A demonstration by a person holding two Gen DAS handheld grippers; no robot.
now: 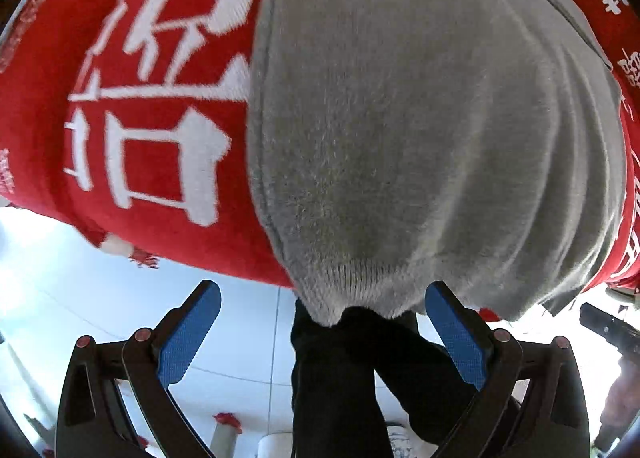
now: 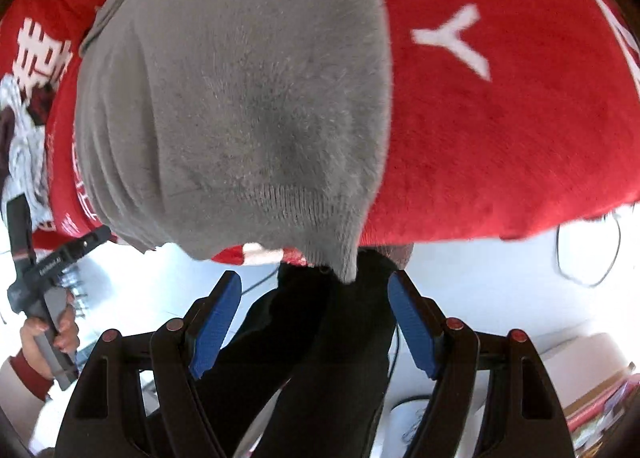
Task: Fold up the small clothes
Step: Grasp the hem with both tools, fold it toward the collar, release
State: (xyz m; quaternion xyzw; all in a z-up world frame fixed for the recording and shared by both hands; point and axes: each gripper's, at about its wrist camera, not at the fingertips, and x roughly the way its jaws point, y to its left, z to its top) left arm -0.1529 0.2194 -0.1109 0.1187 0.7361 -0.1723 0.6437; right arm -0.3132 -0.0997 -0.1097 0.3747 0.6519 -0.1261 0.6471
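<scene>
Indoor room, likely home: white tiled floor (image 1: 240,338), red lettered blanket (image 2: 500,118) as worktop.

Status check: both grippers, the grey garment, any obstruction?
Left gripper open, empty. Right gripper open, empty. Grey knit garment flat on red printed cloth, its hem at the table edge. Nothing blocking.

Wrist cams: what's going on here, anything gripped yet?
Not yet. A person holds a gripper in each hand above a grey knit garment spread on a red cloth with white lettering. The left gripper and right gripper are both open, each at the garment's near hem, which hangs over the edge. Neither pair of pads is pressing the fabric. No fold has started.
</scene>
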